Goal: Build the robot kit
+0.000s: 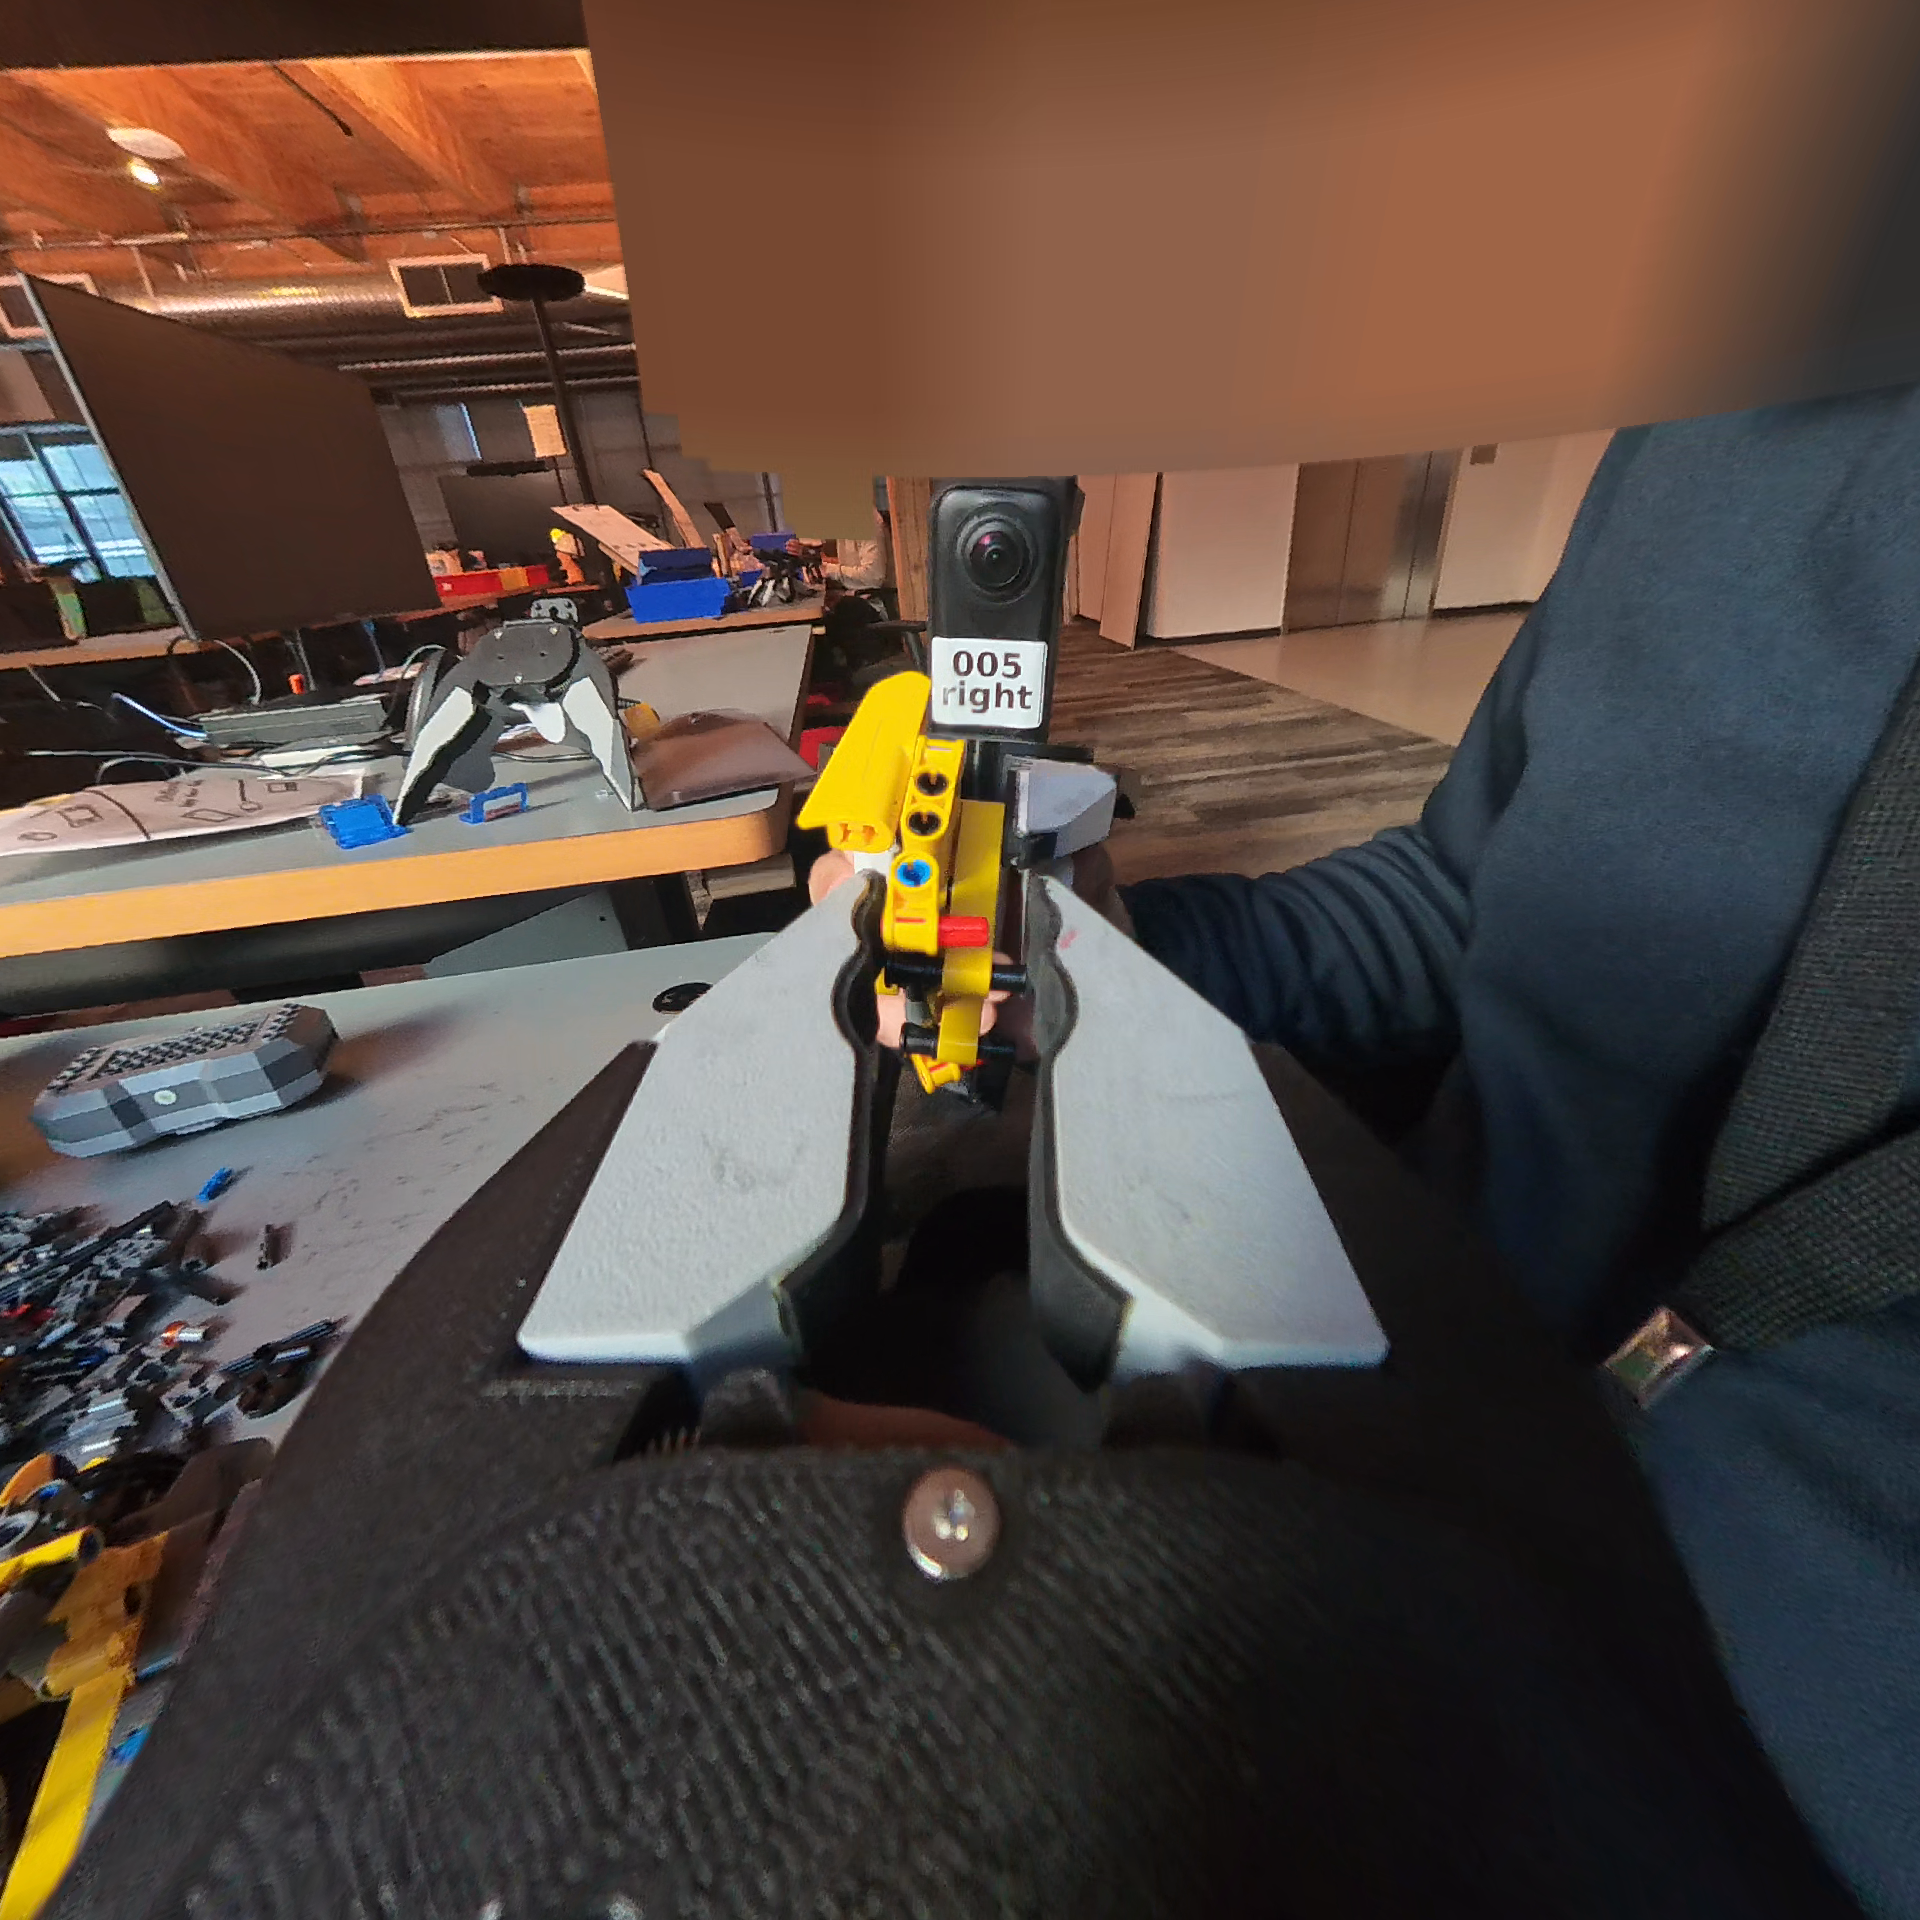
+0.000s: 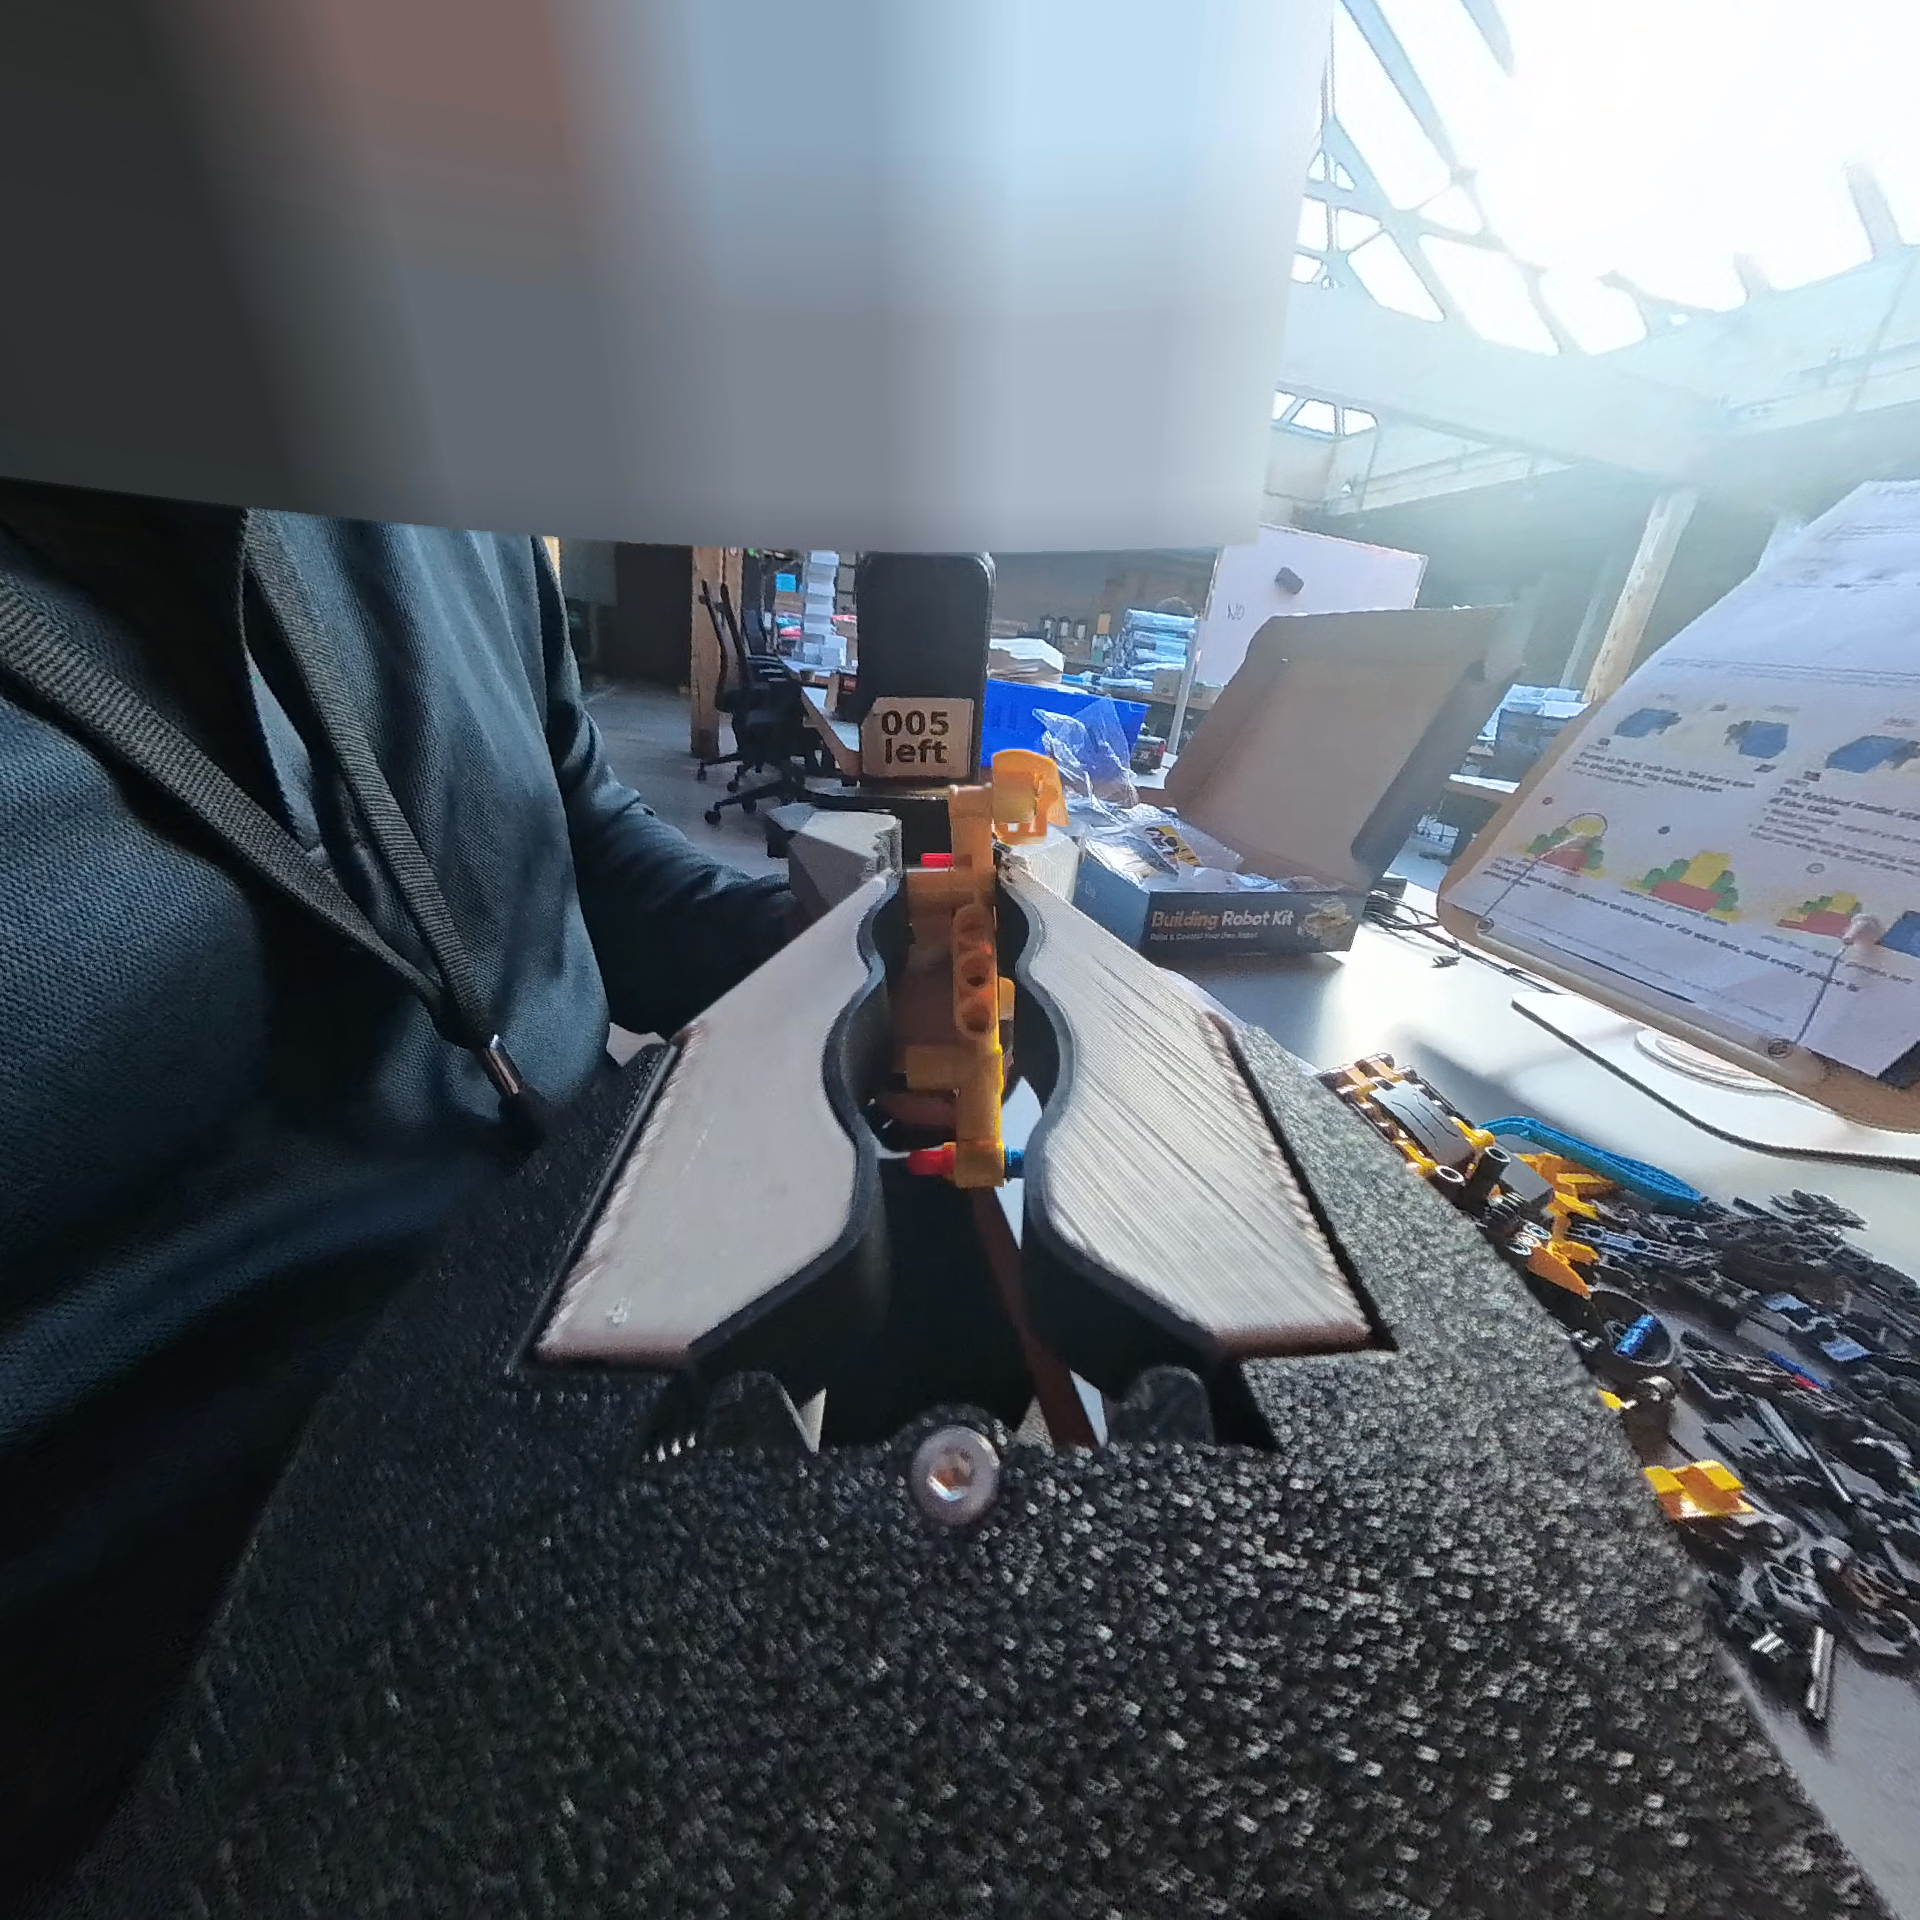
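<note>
Two grippers are closed from opposite ends on one yellow brick-beam assembly: the left gripper and right gripper; loose building pieces are scattered below the right gripper's right.

A grey counter carries a heap of loose black, grey and yellow building-toy parts at its left side, with a grey, angular flat case lying farther back. In the right wrist view the same counter bears the parts pile, a blue kit box with its cardboard lid up, and a stand holding an instruction sheet.
</note>
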